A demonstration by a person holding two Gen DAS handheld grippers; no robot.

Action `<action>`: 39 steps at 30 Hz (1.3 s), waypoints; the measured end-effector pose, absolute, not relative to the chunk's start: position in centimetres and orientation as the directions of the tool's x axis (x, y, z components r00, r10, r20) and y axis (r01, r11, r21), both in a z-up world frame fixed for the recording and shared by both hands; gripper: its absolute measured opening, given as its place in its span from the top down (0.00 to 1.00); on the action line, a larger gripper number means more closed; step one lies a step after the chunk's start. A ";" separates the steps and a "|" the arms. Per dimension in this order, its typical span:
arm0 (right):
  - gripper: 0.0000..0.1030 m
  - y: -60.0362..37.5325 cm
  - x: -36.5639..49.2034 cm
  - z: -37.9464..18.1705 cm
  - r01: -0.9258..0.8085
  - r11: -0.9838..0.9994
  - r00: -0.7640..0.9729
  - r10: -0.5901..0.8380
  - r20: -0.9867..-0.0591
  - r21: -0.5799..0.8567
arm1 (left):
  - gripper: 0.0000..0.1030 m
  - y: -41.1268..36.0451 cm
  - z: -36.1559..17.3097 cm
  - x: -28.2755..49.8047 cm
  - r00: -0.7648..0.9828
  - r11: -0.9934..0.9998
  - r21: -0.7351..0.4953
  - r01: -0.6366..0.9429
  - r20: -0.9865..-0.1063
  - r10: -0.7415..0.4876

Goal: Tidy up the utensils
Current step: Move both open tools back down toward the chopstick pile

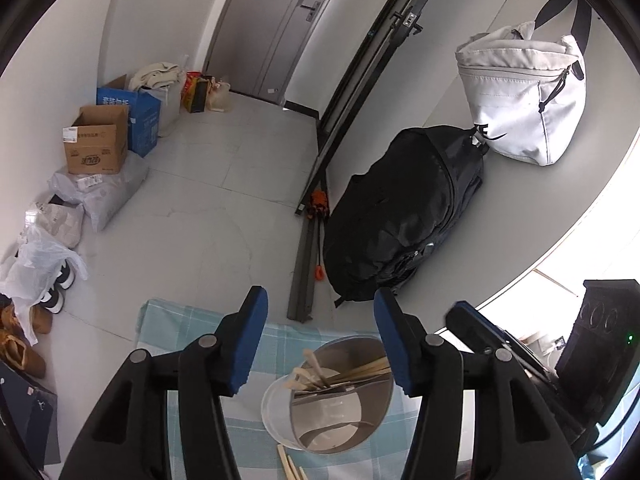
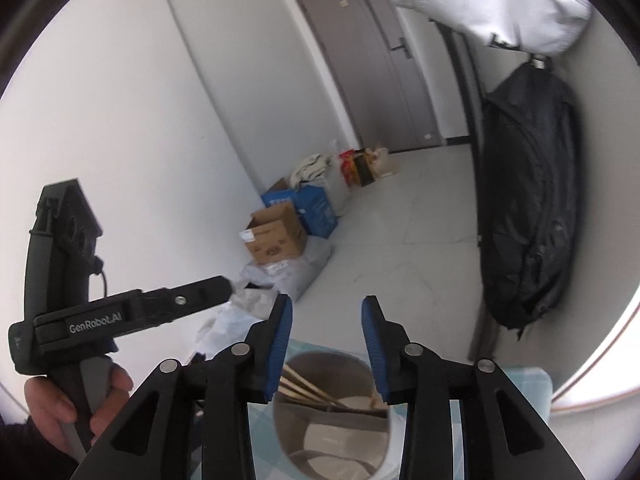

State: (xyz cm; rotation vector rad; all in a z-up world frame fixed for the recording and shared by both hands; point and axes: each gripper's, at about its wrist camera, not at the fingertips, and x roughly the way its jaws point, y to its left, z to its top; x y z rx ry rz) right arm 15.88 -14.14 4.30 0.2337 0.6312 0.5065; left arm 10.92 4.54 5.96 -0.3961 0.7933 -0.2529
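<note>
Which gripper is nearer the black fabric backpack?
Right. The right gripper hangs on the side of the black fabric backpack; the left gripper is beside it, farther off.

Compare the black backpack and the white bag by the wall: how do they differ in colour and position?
The black backpack is dark and stands on the floor, leaning against the wall; the white bag is pale with black straps and logo, and hangs higher up the wall. The backpack looks larger. Both are soft fabric bags at the same wall, touching each other.

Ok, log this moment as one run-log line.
left gripper: open, empty | right gripper: open, empty | metal cup: holds chopsticks | loose chopsticks: on checked cloth
</note>
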 end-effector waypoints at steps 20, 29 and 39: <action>0.40 -15.1 11.8 6.5 -0.369 0.858 0.735 0.505 -0.453 0.358 | 0.41 4.8 7.7 7.8 0.721 0.941 -0.339 0.016 -0.647 -0.246; 0.34 -15.6 9.1 7.2 -0.371 0.858 0.753 0.502 -0.426 0.355 | 0.40 4.4 8.2 5.5 0.736 0.949 -0.315 0.017 -0.638 -0.225; 0.27 -16.2 6.4 6.8 -0.364 0.862 0.768 0.493 -0.409 0.354 | 0.29 3.9 8.4 3.3 0.762 0.962 -0.273 0.001 -0.623 -0.178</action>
